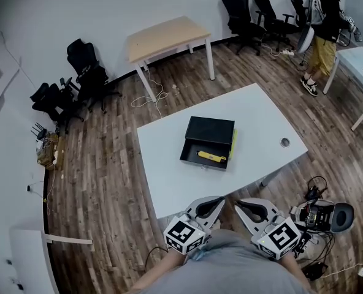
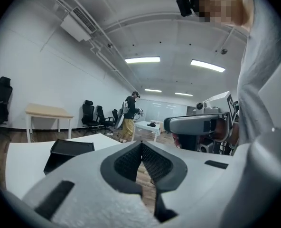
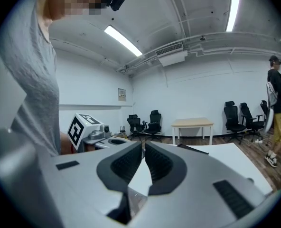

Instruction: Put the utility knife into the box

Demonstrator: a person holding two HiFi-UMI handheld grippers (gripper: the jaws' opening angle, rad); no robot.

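utility knife (image 1: 211, 157) (yellow), in box (image 1: 211, 129) — well beyond left hand-held gripper (image 1: 218, 201)

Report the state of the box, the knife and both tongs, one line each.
box: open, sitting on the white table
utility knife: lying flat inside the box
left tongs: shut, holding nothing, off the table's near edge
right tongs: shut, holding nothing, off the table's near edge
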